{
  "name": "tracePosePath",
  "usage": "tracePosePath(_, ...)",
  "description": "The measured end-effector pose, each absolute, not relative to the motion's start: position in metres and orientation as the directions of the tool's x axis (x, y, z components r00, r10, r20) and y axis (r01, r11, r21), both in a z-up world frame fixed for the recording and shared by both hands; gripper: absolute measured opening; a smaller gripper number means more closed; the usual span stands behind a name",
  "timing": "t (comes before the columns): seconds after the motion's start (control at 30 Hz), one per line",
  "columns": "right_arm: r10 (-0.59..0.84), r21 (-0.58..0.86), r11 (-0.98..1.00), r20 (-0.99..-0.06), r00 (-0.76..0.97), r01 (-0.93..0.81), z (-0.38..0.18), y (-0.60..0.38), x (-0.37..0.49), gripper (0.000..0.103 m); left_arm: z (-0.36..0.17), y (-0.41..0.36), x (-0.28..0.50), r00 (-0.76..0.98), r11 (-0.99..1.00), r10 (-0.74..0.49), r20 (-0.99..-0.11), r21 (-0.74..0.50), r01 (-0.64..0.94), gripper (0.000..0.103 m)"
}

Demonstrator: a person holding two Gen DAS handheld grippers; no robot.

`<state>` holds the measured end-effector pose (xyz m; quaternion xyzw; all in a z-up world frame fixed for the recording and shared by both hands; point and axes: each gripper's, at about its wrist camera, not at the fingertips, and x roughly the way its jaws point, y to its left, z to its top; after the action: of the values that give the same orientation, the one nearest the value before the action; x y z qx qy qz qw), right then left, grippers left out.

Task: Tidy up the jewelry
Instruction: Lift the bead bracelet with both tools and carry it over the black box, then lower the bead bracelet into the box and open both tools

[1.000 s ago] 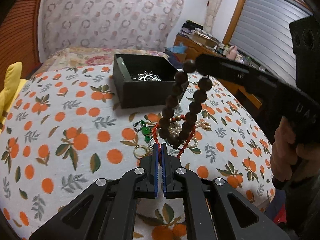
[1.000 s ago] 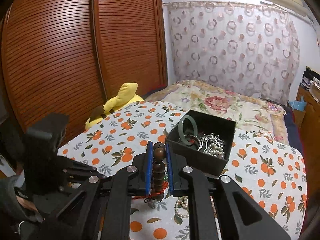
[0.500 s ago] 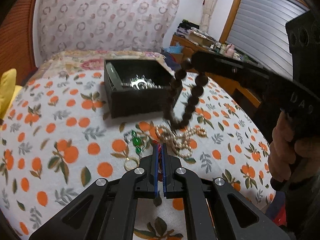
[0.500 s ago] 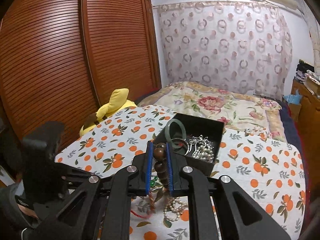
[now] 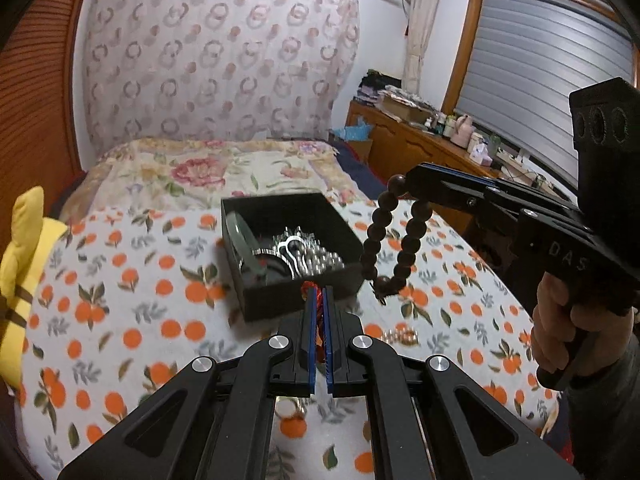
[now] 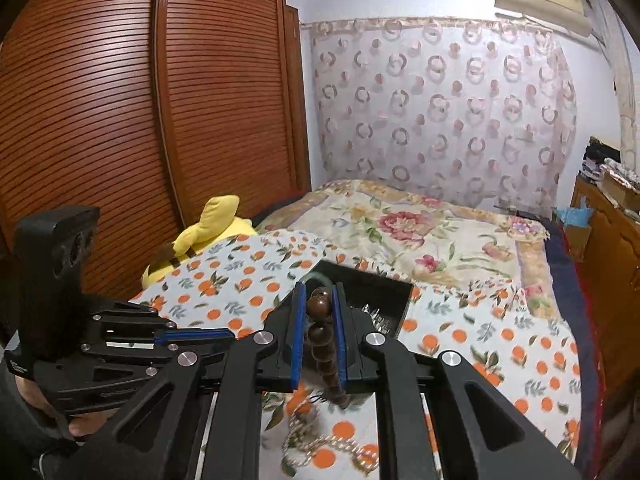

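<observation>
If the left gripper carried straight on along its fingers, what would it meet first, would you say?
Most likely the near wall of the black jewelry box, directly ahead of the left gripper, which is shut on a red cord; depth is uncertain.

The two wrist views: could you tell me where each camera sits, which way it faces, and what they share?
Left wrist: sits behind the left gripper, shut on a red cord; faces the black box and window; shows the person's right hand.
Right wrist: sits behind the right gripper, shut on the brown bead bracelet; faces the wardrobe and curtain.
Shared: box, bracelet, orange-print blanket, yellow plush, pearls.
</observation>
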<state>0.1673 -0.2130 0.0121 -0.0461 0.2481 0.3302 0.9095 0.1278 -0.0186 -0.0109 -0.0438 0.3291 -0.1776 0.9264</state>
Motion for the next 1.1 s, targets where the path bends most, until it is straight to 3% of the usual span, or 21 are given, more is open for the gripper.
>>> tracePosePath(0.37,0.605,0.095,0.760,-0.464,0.647,-0.643,0.017,-0.211,0.215,0.015,0.010,-0.011,0.165,0.746,0.939,-0.344,-0.570,-0.195,0.284,0.002)
tracePosePath(0.93,0.610,0.206,0.750,-0.581,0.538,-0.628,-0.055,-0.207,0.255,0.016,-0.006,-0.019,0.233,0.718,0.950,-0.309,-0.624,-0.172,0.260,0.002)
tracePosePath(1.1,0.601,0.199,0.757,-0.585,0.545,-0.622,-0.058,-0.210,0.256,0.023,-0.015,-0.024,0.250,0.704,0.953,-0.299,-0.644,-0.162,0.257,0.002)
